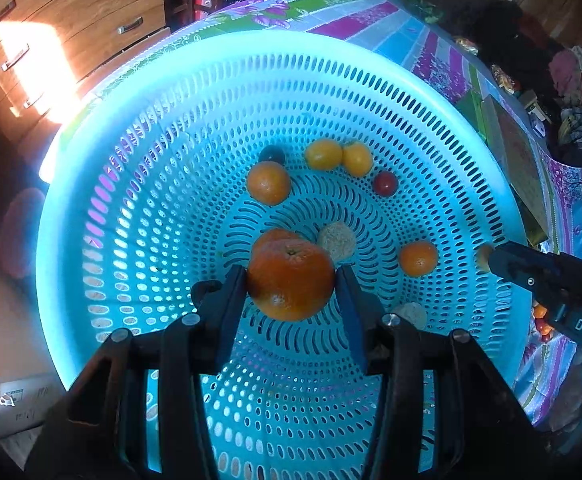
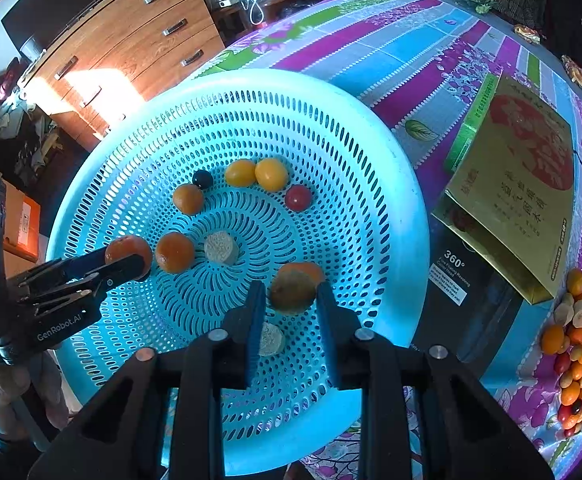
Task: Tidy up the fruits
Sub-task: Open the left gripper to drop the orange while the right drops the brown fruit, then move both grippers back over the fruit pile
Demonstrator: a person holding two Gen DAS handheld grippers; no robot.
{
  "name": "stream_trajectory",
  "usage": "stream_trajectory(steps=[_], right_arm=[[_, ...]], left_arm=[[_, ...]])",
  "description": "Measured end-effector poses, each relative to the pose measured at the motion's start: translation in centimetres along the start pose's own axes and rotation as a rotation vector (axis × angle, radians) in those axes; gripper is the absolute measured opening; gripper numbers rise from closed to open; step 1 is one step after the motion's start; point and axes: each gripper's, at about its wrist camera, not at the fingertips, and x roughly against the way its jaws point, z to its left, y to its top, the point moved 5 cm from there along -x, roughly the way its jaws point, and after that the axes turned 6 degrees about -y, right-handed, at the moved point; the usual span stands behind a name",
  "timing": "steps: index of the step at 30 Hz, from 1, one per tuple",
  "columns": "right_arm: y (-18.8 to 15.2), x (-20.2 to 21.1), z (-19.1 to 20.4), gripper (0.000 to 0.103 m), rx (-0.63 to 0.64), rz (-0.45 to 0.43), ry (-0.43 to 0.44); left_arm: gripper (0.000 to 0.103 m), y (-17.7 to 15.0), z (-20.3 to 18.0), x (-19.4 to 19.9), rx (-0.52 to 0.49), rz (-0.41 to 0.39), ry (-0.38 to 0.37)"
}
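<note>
Two fruits held over the blue basket (image 1: 71, 208), both mid-delivery.

Left gripper (image 1: 291, 280) clenches an orange (image 1: 291, 280) above the basket's middle; right gripper (image 2: 289, 294) grasps a brownish-orange fruit (image 2: 293, 288) nearer its right wall. Next, I judge, lower and release each among those already inside.

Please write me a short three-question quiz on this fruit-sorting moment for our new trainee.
1. True or false: the left gripper holds an orange fruit over the blue basket.
2. What lies right of the basket, beside the gold box? A) a loose fruit pile B) a stack of plates C) a kettle
3. How many yellow fruits touch at the basket's far side?

Key: 1 true; 2 A; 3 two.
</note>
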Motion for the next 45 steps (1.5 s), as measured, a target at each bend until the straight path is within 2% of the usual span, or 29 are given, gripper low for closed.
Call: stream_trajectory(steps=[2, 3, 5, 11, 13, 19, 24, 30, 37, 45], right_arm=[[0.0, 0.1, -0.1, 0.053, -0.005, -0.007, -0.002], [0.0, 0.2, -0.1, 0.054, -0.001, -0.012, -0.009], [0.0, 0.3, -0.1, 0.054, 0.0, -0.015, -0.007], [-0.5, 1.1, 0.2, 0.055, 0.002, -0.052, 0.001], [-0.9, 1.8, 0.1, 0.057, -0.001, -0.086, -0.013], [-2.2, 5.5, -0.2, 0.058, 0.022, -0.247, -0.149], [-3.5, 9.1, -1.0, 0.06, 0.017, -0.372, -0.235], [-4.8, 12.5, -2.8, 0.061, -0.001, -0.455, -0.329], [-7.1, 14.7, -5.4, 0.062, -0.046, -0.478, -0.362], [-11.2, 17.1, -8.4, 0.063, -0.101, -0.519, -0.391]], left_arm=[[0.048, -0.2, 0.2, -0.1, 0.002, 0.006, 0.0], [0.049, -0.2, 0.3, -0.1, 0.003, 0.004, -0.001], [0.057, -0.2, 0.3, 0.1, 0.004, -0.003, -0.005], [0.069, 0.2, 0.5, 0.7, 0.014, -0.032, -0.002], [0.071, 0.2, 0.4, 1.0, 0.021, -0.044, 0.0], [0.077, 0.3, -0.4, 2.4, 0.03, -0.115, -0.015], [0.089, 0.5, -2.4, 5.0, -0.024, -0.249, -0.007], [0.089, 0.5, -5.4, 6.6, -0.103, -0.335, -0.004], [0.088, -0.6, -8.6, 7.0, -0.168, -0.348, -0.024], [0.085, -2.2, -12.6, 7.4, -0.236, -0.334, -0.12]])
